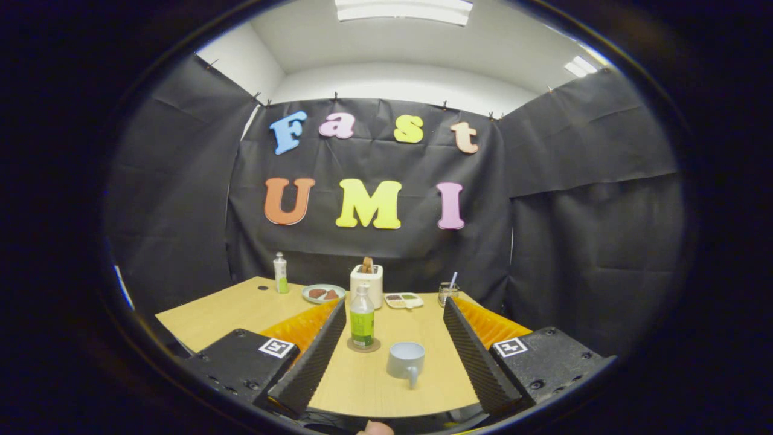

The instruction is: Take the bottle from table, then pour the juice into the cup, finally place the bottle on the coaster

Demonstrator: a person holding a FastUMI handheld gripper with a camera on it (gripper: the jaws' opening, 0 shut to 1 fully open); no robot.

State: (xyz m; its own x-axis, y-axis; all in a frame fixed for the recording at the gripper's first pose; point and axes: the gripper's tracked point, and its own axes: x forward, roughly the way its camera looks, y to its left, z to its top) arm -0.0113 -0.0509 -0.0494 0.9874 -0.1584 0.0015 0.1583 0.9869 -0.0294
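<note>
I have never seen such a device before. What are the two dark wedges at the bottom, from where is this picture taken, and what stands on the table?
The two wedges are the fingers of a hand-held claw; a person carries it, no robot arm. The camera rides on the claw and looks forward along the fingers, so the picture bends. The claw is open and holds nothing. Between the fingers, on the wooden table, stand a bottle with a green label, resting on a round coaster, and beside it a grey cup. Beyond them are a second bottle, a plate, a white container, a small tray and a glass with a straw.
</note>
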